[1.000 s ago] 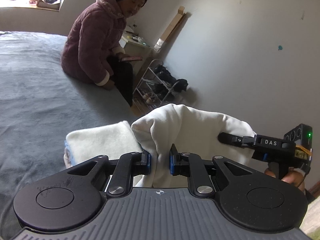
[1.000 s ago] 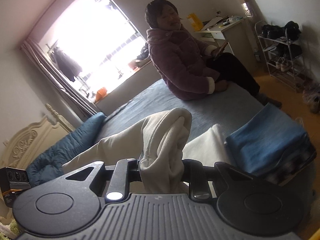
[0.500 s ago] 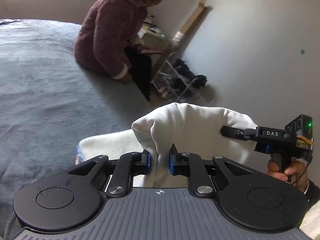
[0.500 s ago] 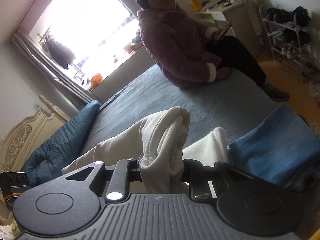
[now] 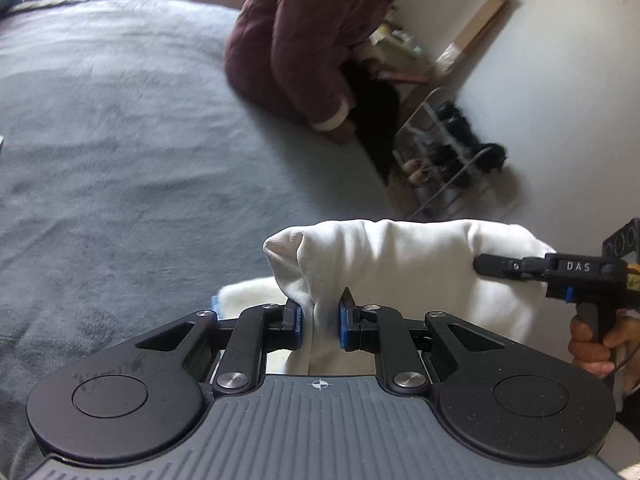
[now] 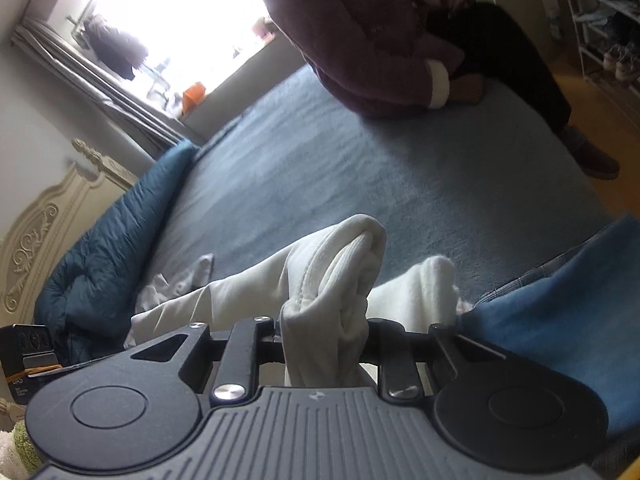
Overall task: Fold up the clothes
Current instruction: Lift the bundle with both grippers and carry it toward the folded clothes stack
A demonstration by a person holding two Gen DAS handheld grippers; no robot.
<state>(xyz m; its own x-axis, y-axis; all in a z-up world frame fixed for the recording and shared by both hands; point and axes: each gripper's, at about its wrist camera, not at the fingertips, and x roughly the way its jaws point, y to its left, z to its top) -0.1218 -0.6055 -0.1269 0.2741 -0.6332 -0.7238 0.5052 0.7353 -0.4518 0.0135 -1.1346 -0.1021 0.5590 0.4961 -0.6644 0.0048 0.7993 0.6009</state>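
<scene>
A folded cream garment hangs between both grippers above the grey-blue bed. My left gripper is shut on its near edge, blue pads pinching the cloth. In the left wrist view the right gripper bites into the cloth's right end, a hand on its handle. In the right wrist view my right gripper is shut on a thick bunch of the cream garment; the cloth hides its pads. The left gripper's body shows at the left edge.
A white folded item and a blue folded garment lie on the bed just below. A person in a maroon jacket sits on the bed's far edge. A shoe rack stands by the wall. A teal duvet lies by the headboard.
Both grippers have sunk and moved forward over the bed with the cream garment still held. The views tilt down, so the person sits higher in frame and the folded pile looks closer.
</scene>
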